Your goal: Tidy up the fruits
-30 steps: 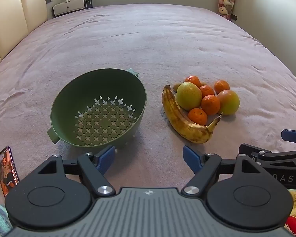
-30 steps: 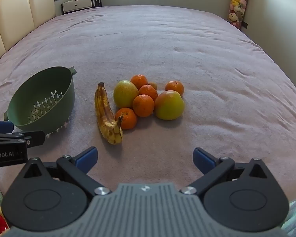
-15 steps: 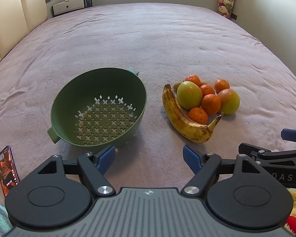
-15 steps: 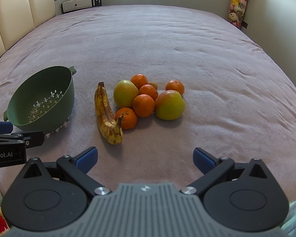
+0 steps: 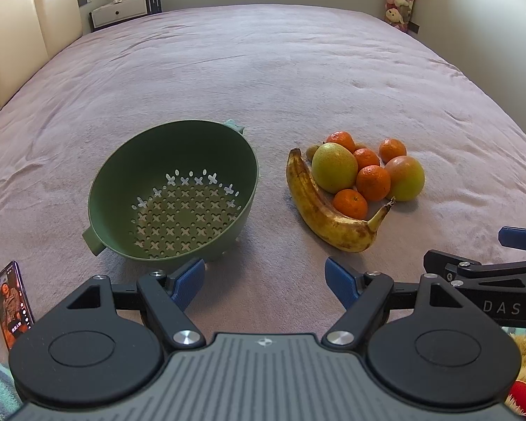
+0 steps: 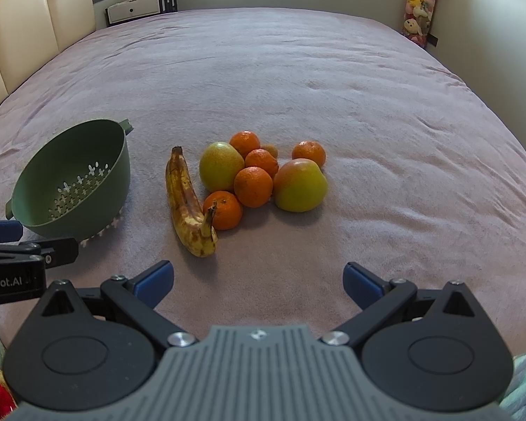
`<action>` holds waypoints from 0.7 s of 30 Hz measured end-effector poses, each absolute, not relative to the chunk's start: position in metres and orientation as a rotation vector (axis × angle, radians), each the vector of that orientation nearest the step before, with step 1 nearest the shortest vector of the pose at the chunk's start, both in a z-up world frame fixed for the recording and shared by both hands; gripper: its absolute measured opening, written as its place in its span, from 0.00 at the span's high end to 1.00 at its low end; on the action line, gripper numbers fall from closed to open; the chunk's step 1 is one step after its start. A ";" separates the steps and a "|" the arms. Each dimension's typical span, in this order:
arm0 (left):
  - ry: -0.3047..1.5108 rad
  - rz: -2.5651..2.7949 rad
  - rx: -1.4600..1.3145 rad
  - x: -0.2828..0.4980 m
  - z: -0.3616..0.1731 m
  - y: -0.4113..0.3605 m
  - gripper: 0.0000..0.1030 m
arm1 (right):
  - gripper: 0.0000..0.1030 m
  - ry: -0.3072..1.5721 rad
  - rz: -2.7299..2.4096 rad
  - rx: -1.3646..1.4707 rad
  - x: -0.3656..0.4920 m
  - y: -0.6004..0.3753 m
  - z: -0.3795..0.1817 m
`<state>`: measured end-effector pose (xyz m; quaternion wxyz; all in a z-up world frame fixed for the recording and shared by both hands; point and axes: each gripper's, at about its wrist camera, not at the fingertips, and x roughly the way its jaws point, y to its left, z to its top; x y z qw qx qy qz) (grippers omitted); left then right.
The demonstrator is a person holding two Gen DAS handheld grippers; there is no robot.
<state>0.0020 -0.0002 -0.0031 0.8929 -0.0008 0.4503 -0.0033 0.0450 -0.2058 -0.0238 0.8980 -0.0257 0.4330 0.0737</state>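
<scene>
Now hovering wide-jawed and empty, right gripper (image 6: 258, 278) just short of the spotted banana (image 6: 187, 203), needing a mid-body grip before the green colander (image 6: 72, 184) off left.

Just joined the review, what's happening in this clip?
A person holds two grippers over a mauve bedspread. The left gripper and right gripper are both open and empty. The green plastic colander holds nothing; the spotted yellow banana, tangerines and two larger yellow-green fruits lie piled beside it, untouched.
</scene>
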 end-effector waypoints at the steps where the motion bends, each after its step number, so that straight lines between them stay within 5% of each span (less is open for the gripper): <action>1: 0.934 -0.006 -0.002 0.002 -0.003 0.000 0.11 | 0.04 0.897 0.152 -0.052 0.045 -0.206 -0.024; 21: 0.934 -0.006 -0.002 0.002 -0.003 -0.001 0.11 | 0.04 0.902 0.145 -0.042 0.046 -0.207 -0.026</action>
